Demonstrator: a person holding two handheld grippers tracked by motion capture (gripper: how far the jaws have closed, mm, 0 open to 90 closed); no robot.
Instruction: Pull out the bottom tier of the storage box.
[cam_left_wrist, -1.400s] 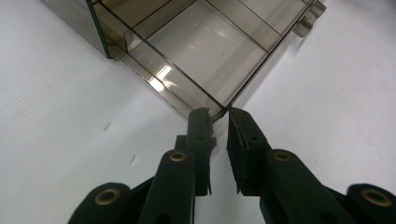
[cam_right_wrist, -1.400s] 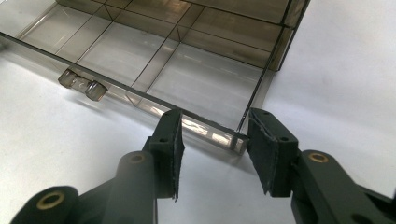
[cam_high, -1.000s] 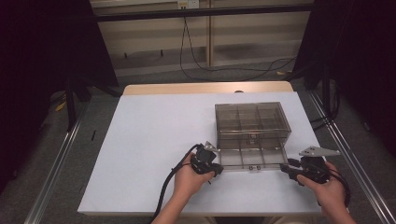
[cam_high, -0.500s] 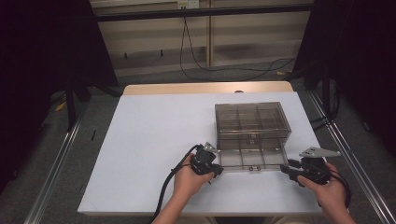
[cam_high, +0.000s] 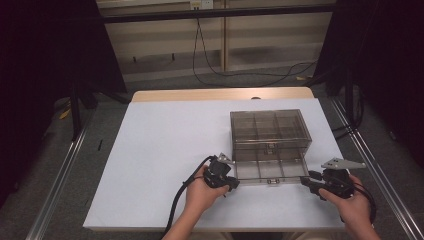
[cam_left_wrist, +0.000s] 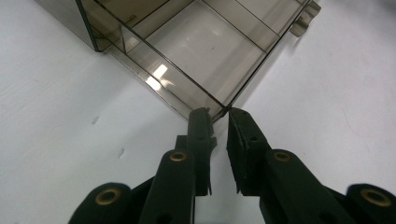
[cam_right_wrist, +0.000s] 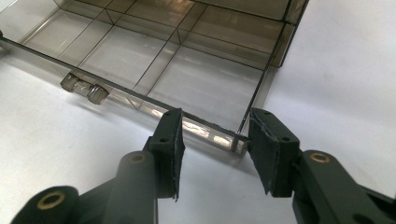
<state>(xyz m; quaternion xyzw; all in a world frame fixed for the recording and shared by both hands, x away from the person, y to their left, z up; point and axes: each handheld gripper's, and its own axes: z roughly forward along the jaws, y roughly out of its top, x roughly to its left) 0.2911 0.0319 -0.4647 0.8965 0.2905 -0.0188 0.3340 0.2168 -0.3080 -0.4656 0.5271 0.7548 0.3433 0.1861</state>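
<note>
A smoky clear compartment box (cam_high: 269, 131) stands right of the table's middle, its lid (cam_high: 270, 171) folded flat toward me with a small latch (cam_right_wrist: 85, 88) on the front edge. My left gripper (cam_high: 231, 181) is at the lid's front left corner. In the left gripper view, my left gripper (cam_left_wrist: 218, 116) has its jaws drawn close, with that lid corner (cam_left_wrist: 223, 109) pinched at their tips. My right gripper (cam_high: 306, 182) is at the front right corner. In the right gripper view, my right gripper (cam_right_wrist: 214, 133) stands open, its jaws straddling the lid's corner (cam_right_wrist: 238, 142) without touching.
The white table top (cam_high: 165, 150) spreads wide to the left of the box. A wooden strip (cam_high: 220, 94) runs along the far edge. Cables lie on the floor beyond. Metal rails (cam_high: 55, 175) flank both sides of the table.
Both grippers have settled slightly closer to the lid's front corners. The box and its lid have not moved.
</note>
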